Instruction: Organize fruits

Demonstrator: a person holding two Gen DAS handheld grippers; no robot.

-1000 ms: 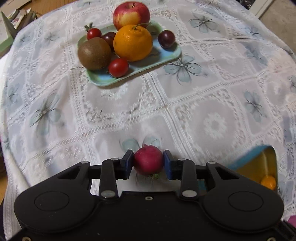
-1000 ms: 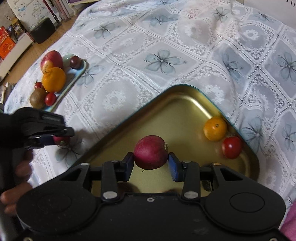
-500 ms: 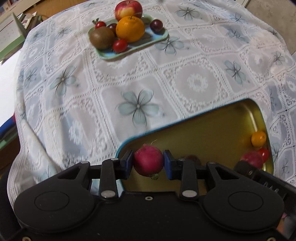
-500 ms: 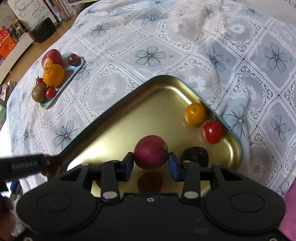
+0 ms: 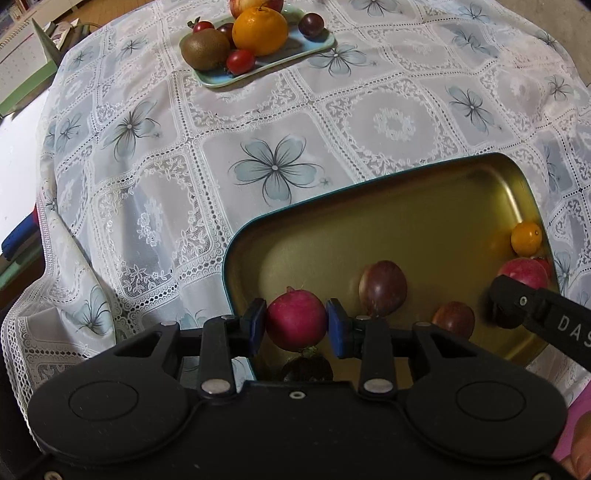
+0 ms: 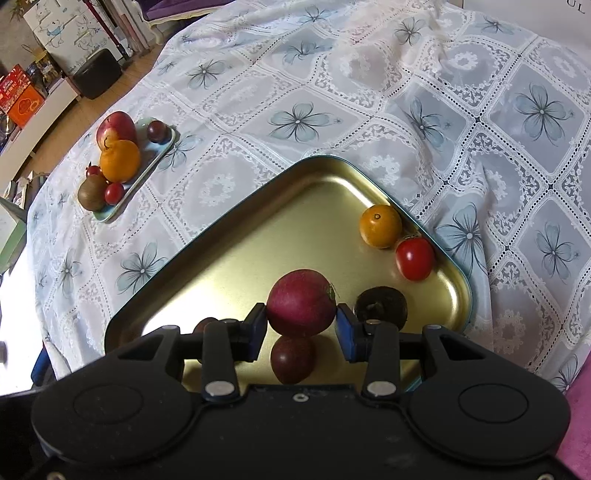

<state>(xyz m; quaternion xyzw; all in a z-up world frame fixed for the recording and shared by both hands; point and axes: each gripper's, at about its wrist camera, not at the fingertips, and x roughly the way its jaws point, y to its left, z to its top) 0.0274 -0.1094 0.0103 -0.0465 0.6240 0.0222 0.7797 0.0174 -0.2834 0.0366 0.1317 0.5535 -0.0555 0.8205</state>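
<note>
My left gripper [image 5: 296,325] is shut on a red radish [image 5: 296,323], held over the near left corner of the gold tray [image 5: 424,221]. My right gripper [image 6: 301,326] stands around a red-purple radish [image 6: 301,308] over the same tray [image 6: 295,221]; a small gap shows at its right pad. In the tray lie an orange tomato [image 6: 380,226], a red tomato [image 6: 414,258], a dark fruit [image 6: 380,308] and a purple plum [image 6: 292,359]. The right gripper's finger [image 5: 517,306] shows in the left wrist view.
A light blue plate [image 5: 266,66] at the far side holds an orange [image 5: 260,31], a kiwi [image 5: 205,50], an apple, plums and cherry tomatoes. It also shows in the right wrist view [image 6: 146,173]. A lace cloth [image 5: 277,122] covers the table and drops at the left.
My left gripper has carried its radish right, from over the cloth to over the tray's corner. My right gripper has lowered its radish toward the tray, and its jaws look slightly wider.
</note>
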